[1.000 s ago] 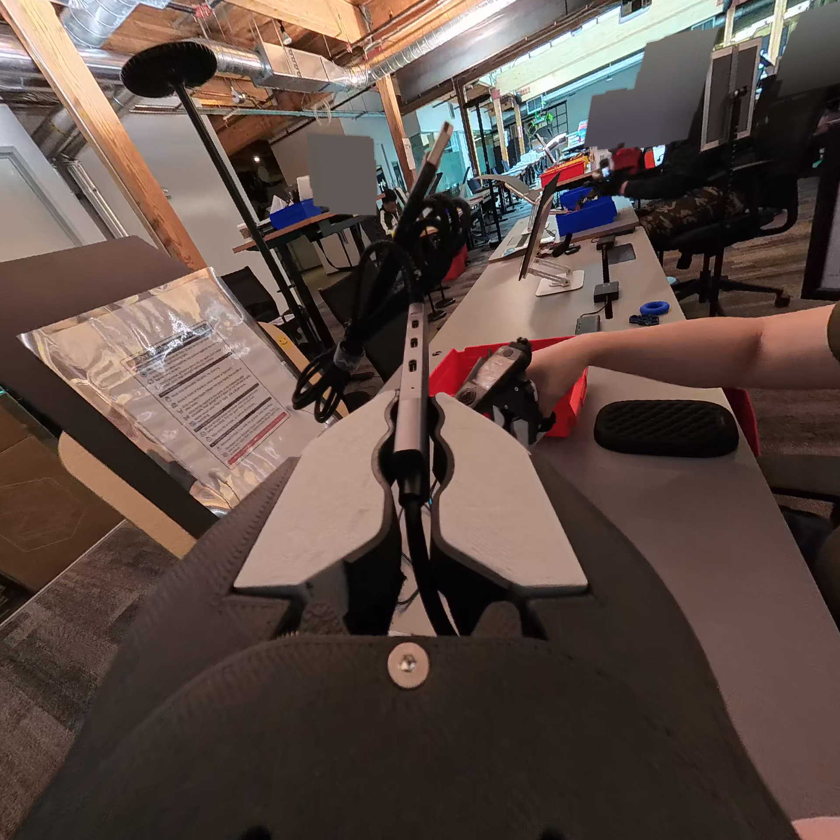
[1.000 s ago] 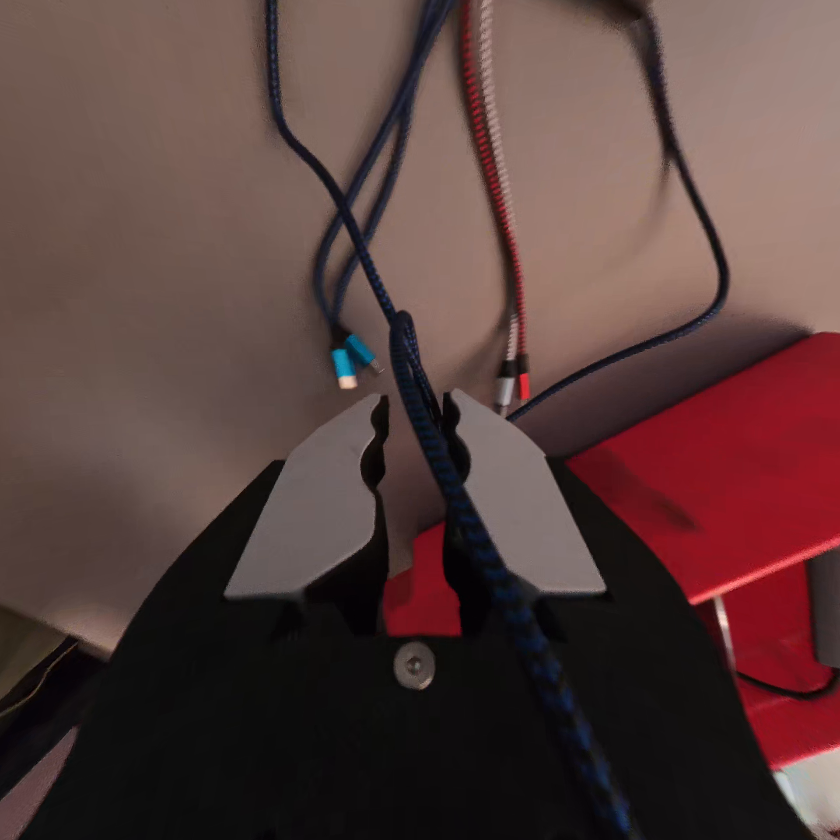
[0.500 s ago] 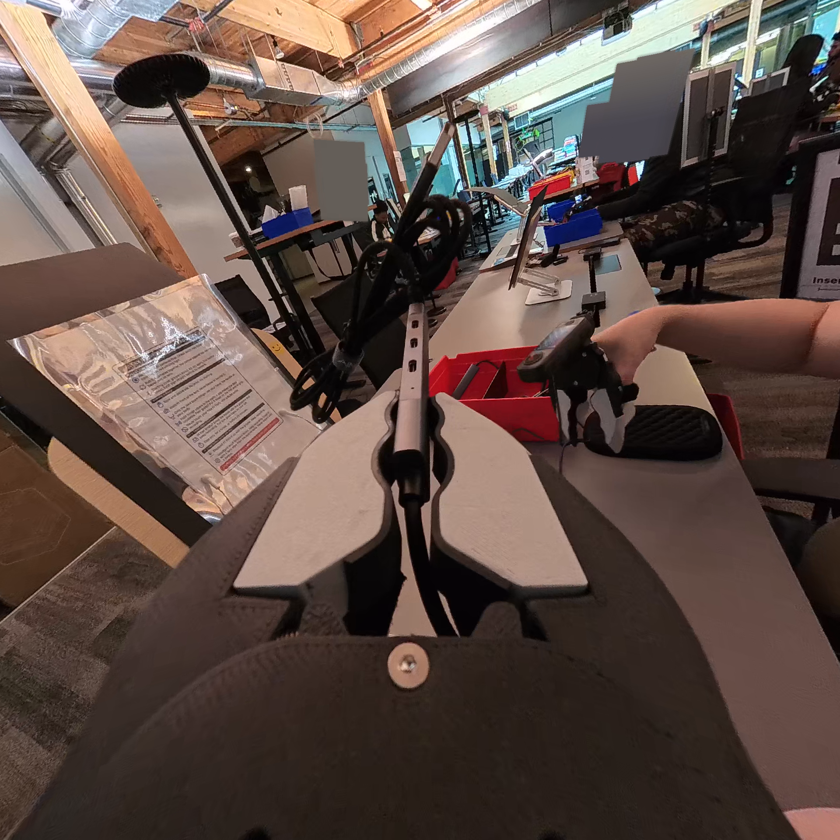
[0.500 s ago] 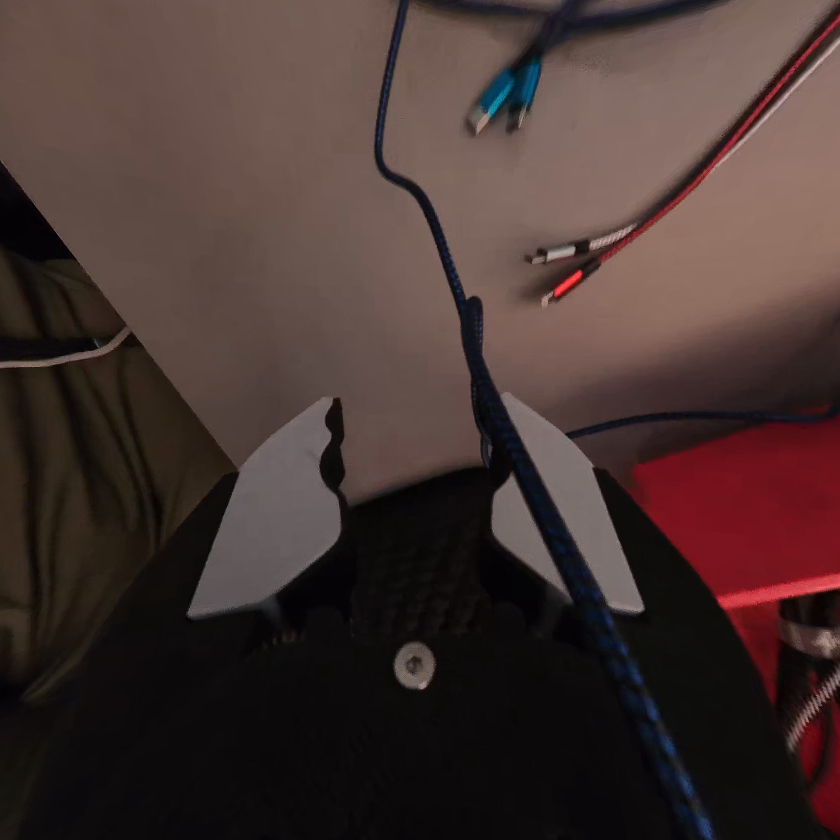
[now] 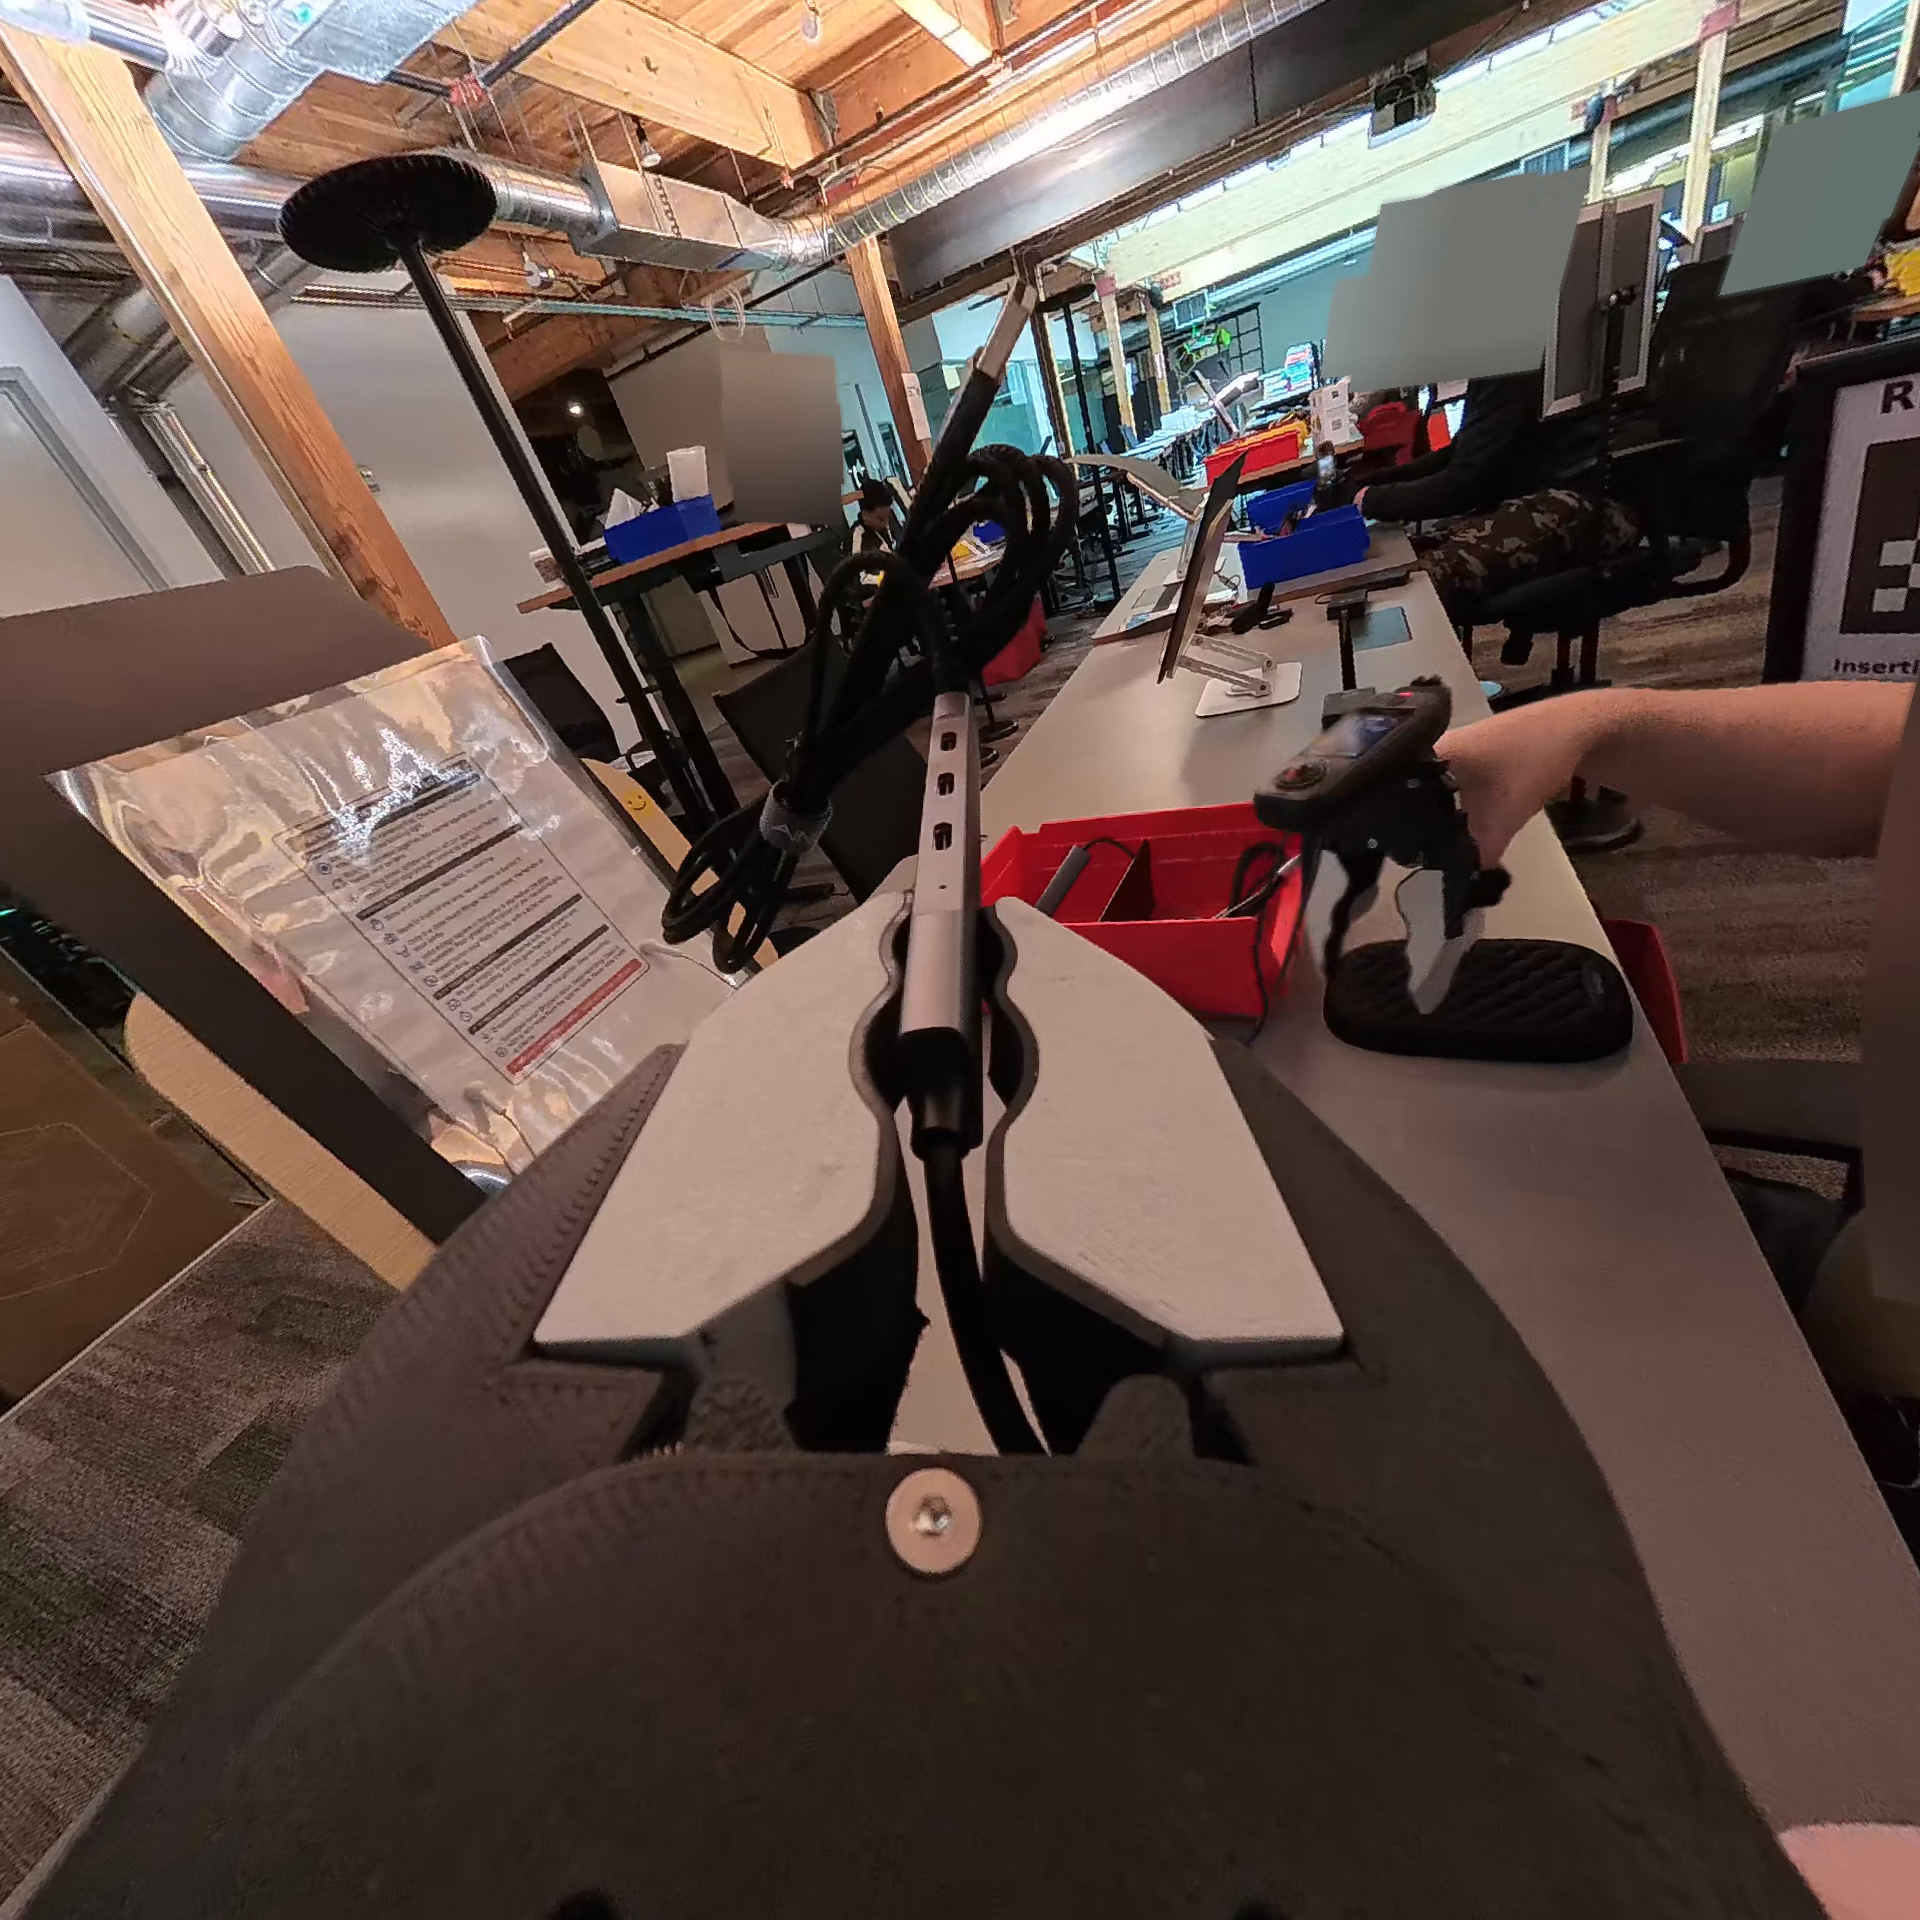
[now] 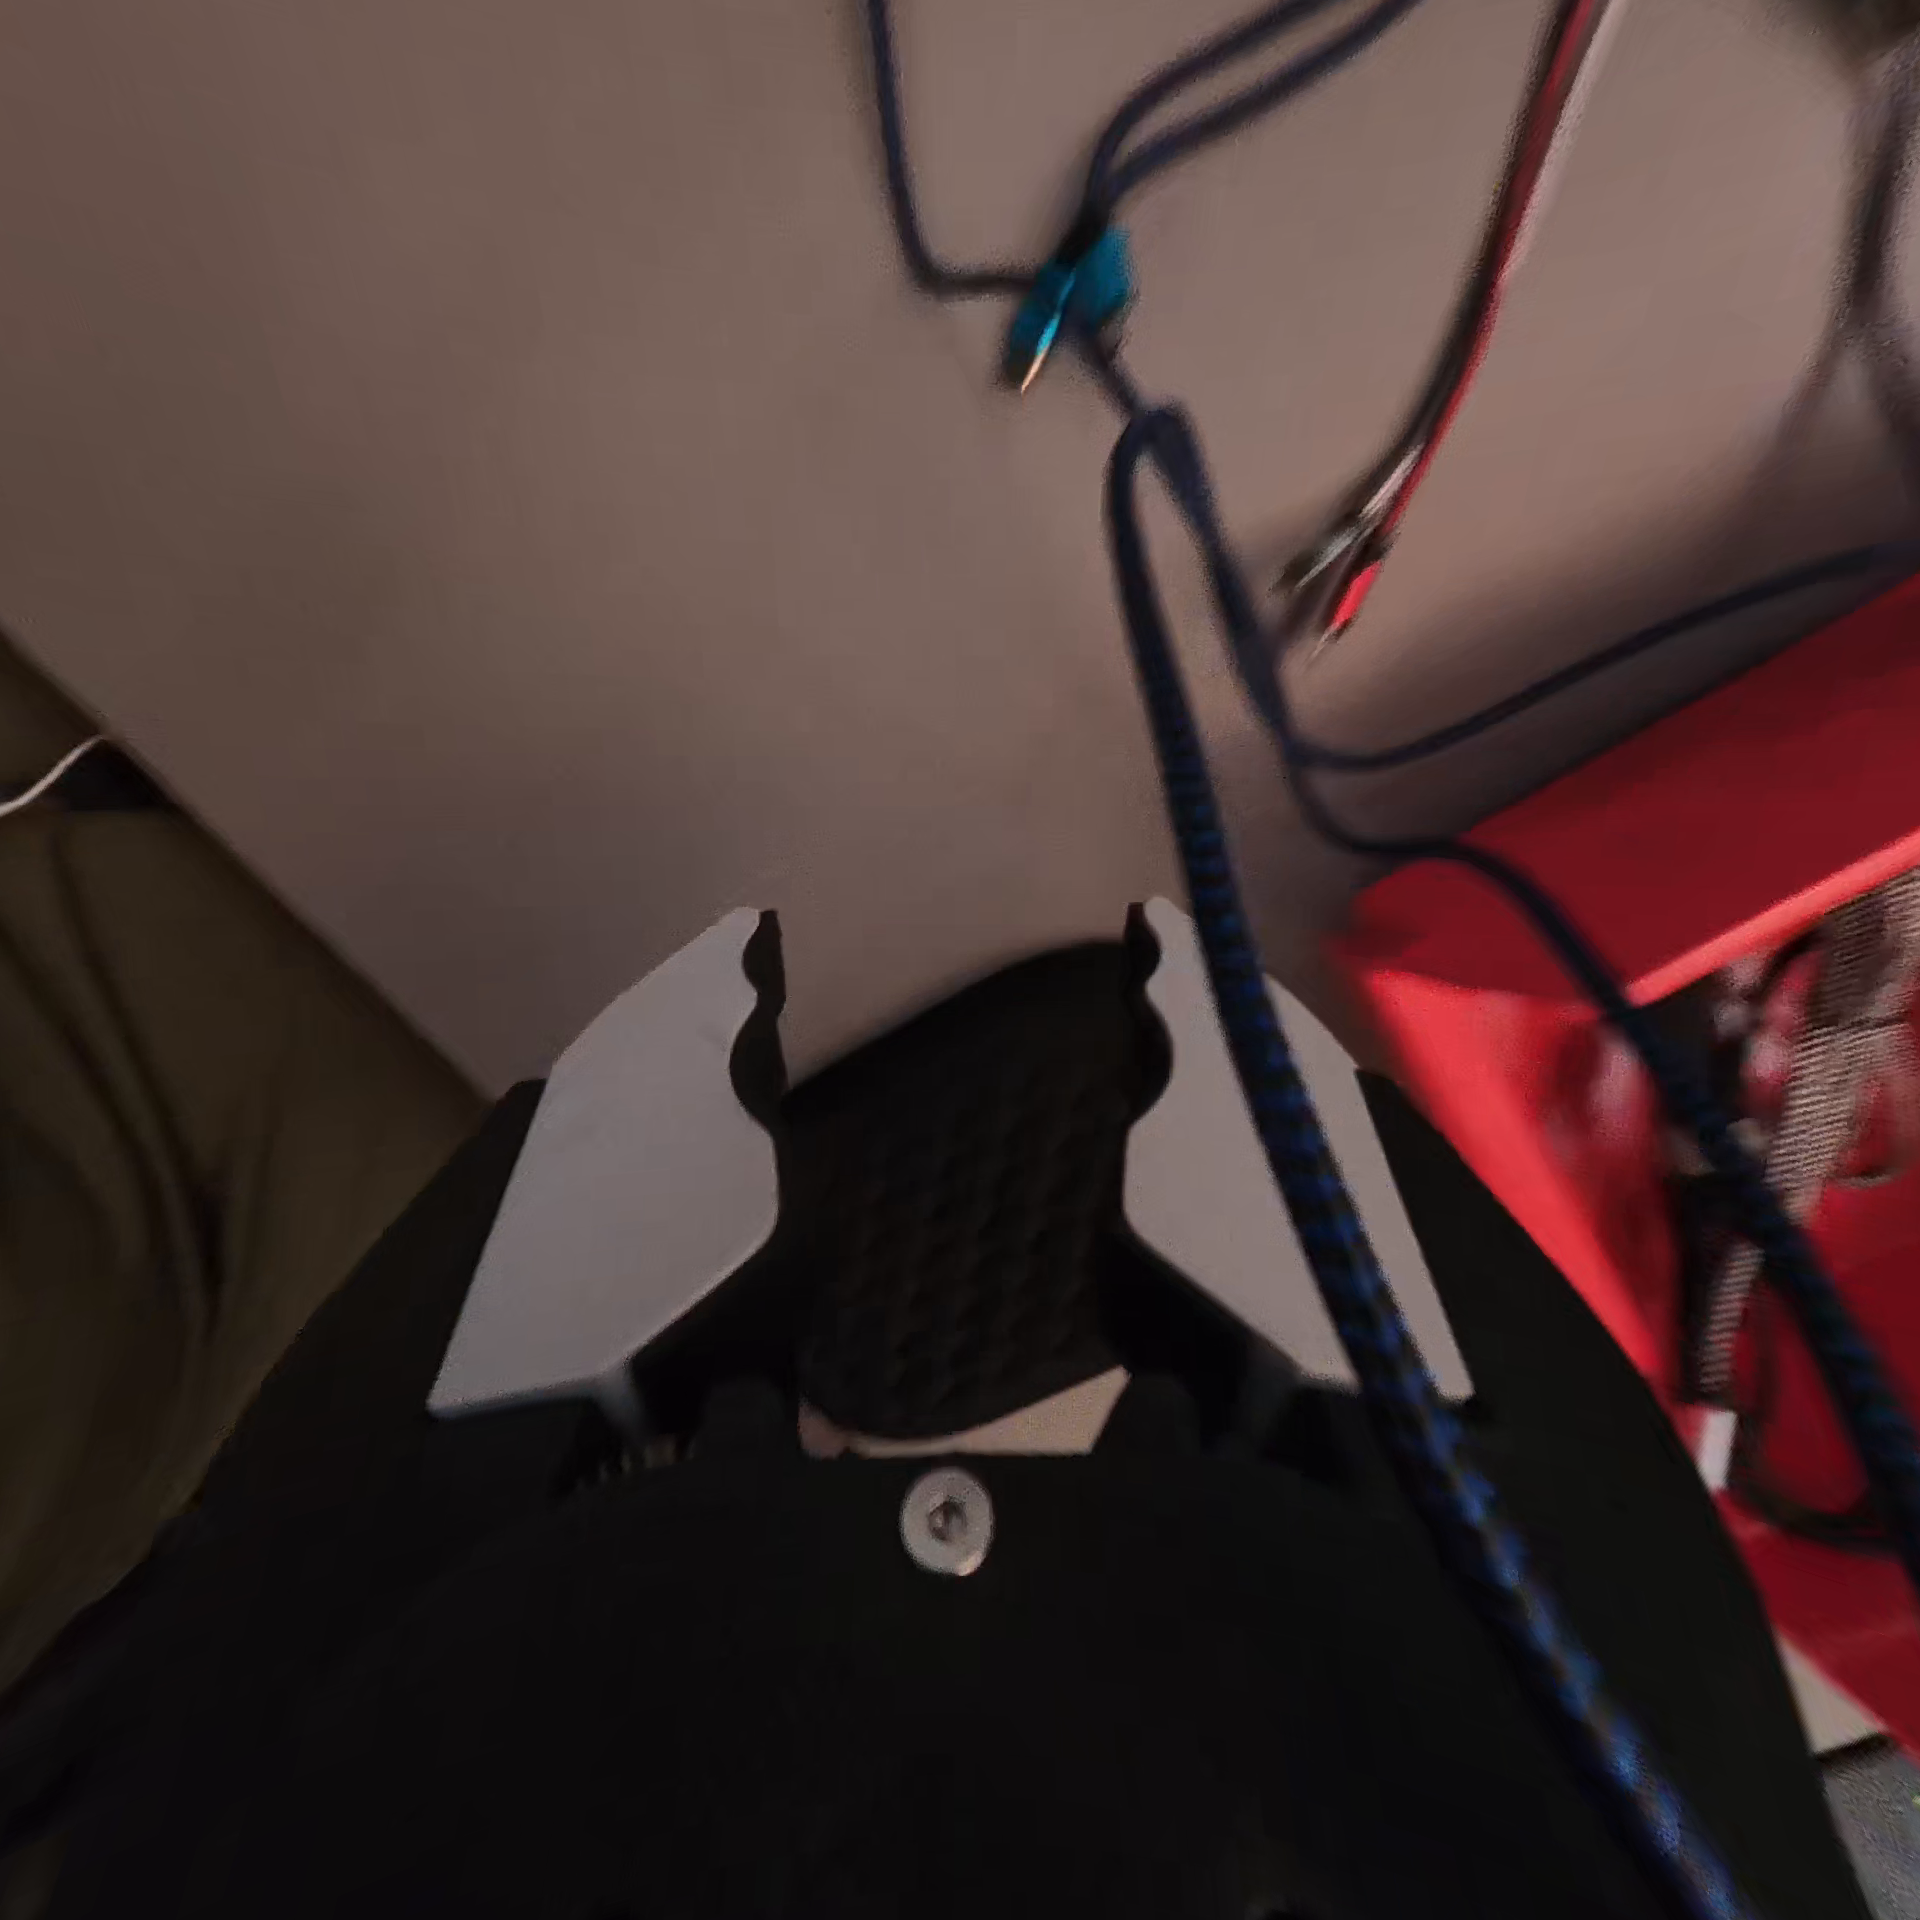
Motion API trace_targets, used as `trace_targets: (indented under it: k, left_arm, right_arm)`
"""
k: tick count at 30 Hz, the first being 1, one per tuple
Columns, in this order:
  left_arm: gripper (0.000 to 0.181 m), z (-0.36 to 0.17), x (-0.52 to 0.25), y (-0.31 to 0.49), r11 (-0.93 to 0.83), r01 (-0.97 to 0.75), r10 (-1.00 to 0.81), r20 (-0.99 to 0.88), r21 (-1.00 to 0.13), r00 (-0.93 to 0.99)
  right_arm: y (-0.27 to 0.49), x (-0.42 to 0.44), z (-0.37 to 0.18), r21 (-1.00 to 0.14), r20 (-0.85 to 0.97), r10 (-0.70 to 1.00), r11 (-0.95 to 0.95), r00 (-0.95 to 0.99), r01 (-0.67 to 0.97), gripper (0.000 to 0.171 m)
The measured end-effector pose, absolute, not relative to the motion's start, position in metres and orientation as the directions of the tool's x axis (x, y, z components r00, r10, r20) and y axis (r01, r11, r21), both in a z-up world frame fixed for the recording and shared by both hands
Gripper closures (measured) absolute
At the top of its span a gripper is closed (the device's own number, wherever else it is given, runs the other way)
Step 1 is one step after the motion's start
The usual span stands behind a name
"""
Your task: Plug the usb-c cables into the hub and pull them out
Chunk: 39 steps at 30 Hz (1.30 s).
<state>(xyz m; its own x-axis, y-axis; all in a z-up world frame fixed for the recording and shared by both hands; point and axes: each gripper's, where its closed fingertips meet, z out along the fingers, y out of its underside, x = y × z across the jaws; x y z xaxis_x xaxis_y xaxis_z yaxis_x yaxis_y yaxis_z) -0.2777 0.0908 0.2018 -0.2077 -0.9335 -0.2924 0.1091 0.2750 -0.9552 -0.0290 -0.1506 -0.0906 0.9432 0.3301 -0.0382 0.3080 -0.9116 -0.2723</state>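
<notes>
The hub (image 5: 940, 914) is clamped upright between the left gripper (image 5: 940, 997) fingers. The right gripper (image 6: 951, 925) is spread, grasping nothing, above the table (image 6: 520, 416); a teal-tipped cable (image 6: 1070, 291) lies at one o'clock. Fetching a plug seems under way; its connector must be pinched next.

Grey hub (image 5: 940, 914), red bin (image 5: 1164, 914), blue-and-black braided cable (image 6: 1236, 1039), black textured pad (image 5: 1486, 997).

Open-plan workshop office: long desks (image 5: 1475, 1195), parts bins (image 5: 1304, 540), exposed ductwork (image 5: 665, 208), timber beams (image 5: 239, 343).
</notes>
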Motion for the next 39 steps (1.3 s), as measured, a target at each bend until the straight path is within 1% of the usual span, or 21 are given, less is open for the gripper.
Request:
trace_targets:
  k: [2, 4, 6, 8, 11, 13, 14, 15, 16, 18, 19, 20, 21, 23, 25, 27, 29, 32, 35, 36, 39]
  left_arm:
    - [0.173, 0.202, -0.278, 0.091, 0.276, 0.109, -0.933, -0.293, -0.955, -0.207]
    - [0.173, 0.202, -0.278, 0.090, 0.275, 0.109, -0.933, -0.293, -0.955, -0.210]
    - [0.173, 0.202, -0.277, 0.090, 0.276, 0.108, -0.932, -0.293, -0.955, -0.212]
    - [0.173, 0.201, -0.276, 0.089, 0.277, 0.104, -0.931, -0.294, -0.955, -0.215]
    - [0.173, 0.200, -0.274, 0.088, 0.281, 0.098, -0.930, -0.296, -0.955, -0.217]
    - [0.173, 0.200, -0.272, 0.087, 0.284, 0.094, -0.929, -0.297, -0.954, -0.218]
    - [0.173, 0.200, -0.272, 0.086, 0.286, 0.092, -0.929, -0.299, -0.954, -0.218]
    - [0.173, 0.200, -0.271, 0.085, 0.287, 0.090, -0.928, -0.301, -0.954, -0.220]
    - [0.173, 0.199, -0.270, 0.085, 0.289, 0.089, -0.927, -0.302, -0.953, -0.222]
    - [0.173, 0.199, -0.269, 0.083, 0.291, 0.088, -0.926, -0.304, -0.953, -0.225]
    - [0.173, 0.199, -0.269, 0.083, 0.291, 0.087, -0.926, -0.303, -0.953, -0.227]
    - [0.173, 0.199, -0.268, 0.082, 0.291, 0.086, -0.925, -0.303, -0.953, -0.229]
    - [0.173, 0.199, -0.268, 0.082, 0.292, 0.084, -0.925, -0.303, -0.953, -0.231]
    - [0.172, 0.198, -0.268, 0.081, 0.294, 0.079, -0.923, -0.305, -0.952, -0.233]
    - [0.173, 0.197, -0.267, 0.080, 0.295, 0.076, -0.923, -0.305, -0.952, -0.236]
    - [0.173, 0.197, -0.267, 0.081, 0.294, 0.076, -0.922, -0.304, -0.953, -0.238]
    - [0.173, 0.197, -0.267, 0.082, 0.293, 0.074, -0.923, -0.302, -0.953, -0.240]
    - [0.173, 0.195, -0.265, 0.082, 0.292, 0.067, -0.923, -0.300, -0.954, -0.242]
    - [0.173, 0.194, -0.264, 0.081, 0.297, 0.064, -0.920, -0.303, -0.953, -0.250]
    - [0.173, 0.194, -0.264, 0.081, 0.297, 0.064, -0.918, -0.304, -0.953, -0.254]
    - [0.173, 0.194, -0.263, 0.079, 0.301, 0.066, -0.914, -0.308, -0.951, -0.265]
  right_arm:
    - [-0.175, -0.047, -0.097, -0.214, -0.153, 0.338, -0.929, 0.929, 0.302, 0.109]
    - [-0.200, -0.074, -0.101, -0.183, -0.305, 0.357, -0.932, 0.883, 0.313, 0.119]
    - [-0.222, -0.105, -0.097, -0.167, -0.461, 0.364, -0.931, 0.809, 0.324, 0.120]
    - [-0.238, -0.133, -0.086, -0.196, -0.572, 0.390, -0.919, 0.722, 0.341, 0.123]
    - [-0.246, -0.165, -0.059, -0.319, -0.619, 0.484, -0.875, 0.618, 0.365, 0.127]
    - [-0.246, -0.180, -0.038, -0.426, -0.572, 0.582, -0.813, 0.578, 0.397, 0.127]
    - [-0.242, -0.183, -0.029, -0.487, -0.507, 0.637, -0.768, 0.581, 0.417, 0.128]
    - [-0.229, -0.181, -0.021, -0.559, -0.382, 0.688, -0.704, 0.617, 0.438, 0.126]
    - [-0.210, -0.173, -0.013, -0.633, -0.217, 0.713, -0.623, 0.667, 0.460, 0.118]
    - [-0.172, -0.146, 0.003, -0.725, 0.070, 0.642, -0.493, 0.763, 0.481, 0.089]
    - [-0.154, -0.135, 0.007, -0.763, 0.149, 0.584, -0.446, 0.798, 0.469, 0.063]
    - [-0.139, -0.125, 0.008, -0.791, 0.191, 0.546, -0.406, 0.816, 0.457, 0.046]
    - [-0.123, -0.115, 0.004, -0.804, 0.208, 0.517, -0.393, 0.830, 0.446, 0.044]
    - [-0.092, -0.094, -0.024, -0.769, 0.157, 0.457, -0.500, 0.875, 0.399, 0.031]
    - [-0.069, -0.079, -0.063, -0.679, 0.048, 0.430, -0.648, 0.902, 0.345, 0.031]
    - [-0.046, -0.056, -0.099, -0.548, 0.028, 0.375, -0.769, 0.927, 0.328, 0.031]
    - [-0.023, -0.036, -0.122, -0.459, 0.009, 0.295, -0.848, 0.955, 0.266, 0.031]
    - [-0.004, -0.024, -0.148, -0.352, -0.046, 0.202, -0.920, 0.978, 0.173, 0.030]
    - [-0.011, -0.025, -0.173, -0.203, -0.034, 0.216, -0.957, 0.976, 0.205, 0.030]
    - [-0.012, -0.024, -0.176, -0.183, 0.004, 0.242, -0.954, 0.970, 0.239, 0.029]
    - [-0.012, -0.030, -0.174, -0.189, 0.009, 0.246, -0.951, 0.969, 0.243, 0.034]
